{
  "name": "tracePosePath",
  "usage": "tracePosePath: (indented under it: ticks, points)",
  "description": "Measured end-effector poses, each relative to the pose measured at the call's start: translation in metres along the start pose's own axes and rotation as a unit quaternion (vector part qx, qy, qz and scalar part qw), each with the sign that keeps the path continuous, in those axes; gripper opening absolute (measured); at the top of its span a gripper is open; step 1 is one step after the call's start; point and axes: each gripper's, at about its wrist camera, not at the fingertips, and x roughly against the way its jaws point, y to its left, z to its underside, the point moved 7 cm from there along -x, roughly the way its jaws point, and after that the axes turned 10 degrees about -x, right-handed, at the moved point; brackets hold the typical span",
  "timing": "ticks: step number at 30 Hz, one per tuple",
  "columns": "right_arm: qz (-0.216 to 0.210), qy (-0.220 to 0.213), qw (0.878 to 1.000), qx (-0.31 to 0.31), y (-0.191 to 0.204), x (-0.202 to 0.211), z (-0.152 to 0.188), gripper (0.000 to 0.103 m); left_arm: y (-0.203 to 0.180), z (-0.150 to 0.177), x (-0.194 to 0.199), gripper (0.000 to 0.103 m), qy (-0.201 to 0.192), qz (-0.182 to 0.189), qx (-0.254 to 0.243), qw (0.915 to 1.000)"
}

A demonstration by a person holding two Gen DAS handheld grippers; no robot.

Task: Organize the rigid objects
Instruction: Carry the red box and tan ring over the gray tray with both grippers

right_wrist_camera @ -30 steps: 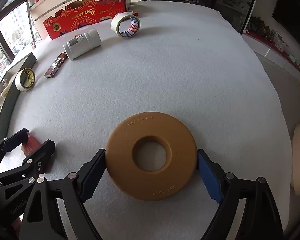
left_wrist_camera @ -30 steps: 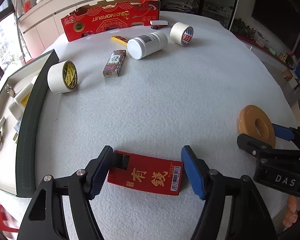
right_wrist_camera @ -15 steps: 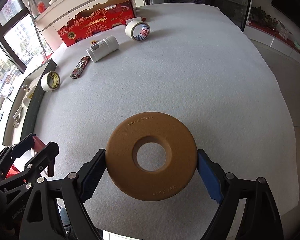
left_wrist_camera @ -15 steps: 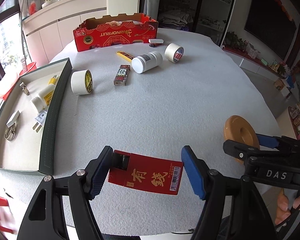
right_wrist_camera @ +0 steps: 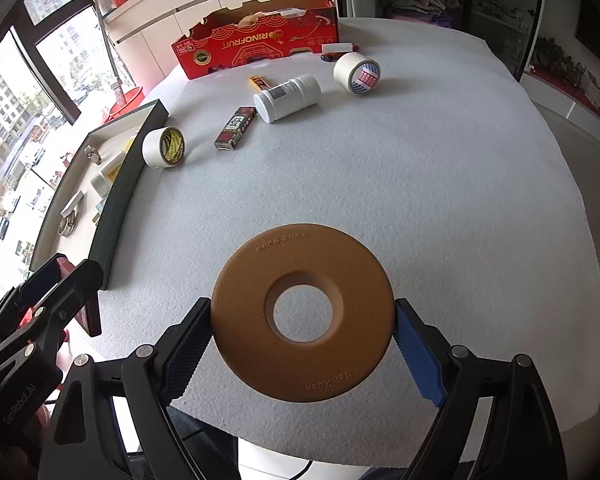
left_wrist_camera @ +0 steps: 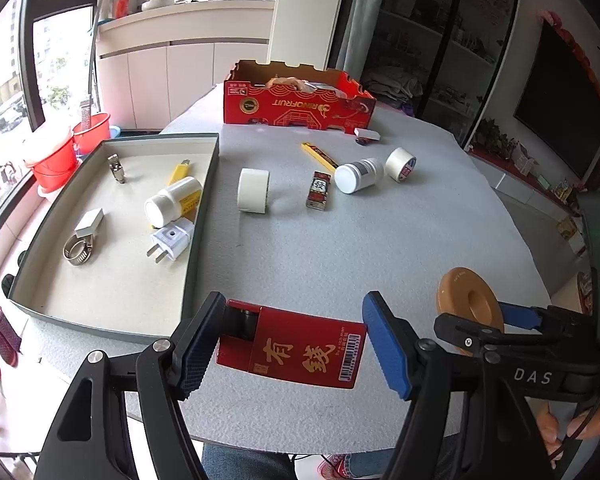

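My left gripper [left_wrist_camera: 294, 344] is shut on a red flat box with gold characters [left_wrist_camera: 300, 346] and holds it in the air above the table's near edge. My right gripper [right_wrist_camera: 302, 340] is shut on a tan ring-shaped disc [right_wrist_camera: 304, 312], also lifted off the table; the disc shows in the left wrist view [left_wrist_camera: 470, 302] at the right. The grey open tray [left_wrist_camera: 198, 216] lies to the left and holds a white bottle [left_wrist_camera: 172, 202], a plug [left_wrist_camera: 172, 240], a hose clamp [left_wrist_camera: 78, 250] and small parts.
On the grey felt table [left_wrist_camera: 360, 240] lie two tape rolls [left_wrist_camera: 254, 190] [left_wrist_camera: 400, 164], a white bottle [left_wrist_camera: 356, 176], a small dark pack [left_wrist_camera: 319, 190] and a yellow stick [left_wrist_camera: 318, 154]. A red fruit carton [left_wrist_camera: 296, 106] stands at the back. Red buckets [left_wrist_camera: 60, 156] stand beyond the tray.
Both grippers have risen well above the table with their objects held. The table looks smaller and farther, and the whole tray has come into the left wrist view.
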Motion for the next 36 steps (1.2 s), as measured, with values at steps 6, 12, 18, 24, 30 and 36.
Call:
tracePosePath:
  ticks: [6, 12, 18, 24, 30, 36]
  points:
    - [-0.02, 0.001, 0.999, 0.035, 0.044, -0.001, -0.007, 0.088, 0.049, -0.004, 0.013, 0.074, -0.017, -0.028, 0.05, 0.9982]
    - [-0.042, 0.0, 0.997, 0.072, 0.089, -0.001, -0.018, 0.088, 0.096, -0.007, 0.025, 0.074, -0.032, -0.062, 0.086, 0.9939]
    - [-0.061, 0.0, 0.992, 0.106, 0.134, -0.005, -0.026, 0.088, 0.138, -0.005, 0.033, 0.074, -0.037, -0.1, 0.111, 0.9881]
    - [-0.079, 0.007, 0.988, 0.131, 0.171, -0.014, -0.03, 0.088, 0.171, 0.0, 0.037, 0.074, -0.036, -0.128, 0.137, 0.9817]
    - [-0.091, 0.01, 0.985, 0.147, 0.197, -0.019, -0.035, 0.088, 0.197, 0.007, 0.033, 0.074, -0.027, -0.143, 0.156, 0.9769]
    - [-0.095, 0.008, 0.983, 0.157, 0.215, -0.024, -0.042, 0.088, 0.221, 0.011, 0.031, 0.074, -0.023, -0.161, 0.171, 0.9718]
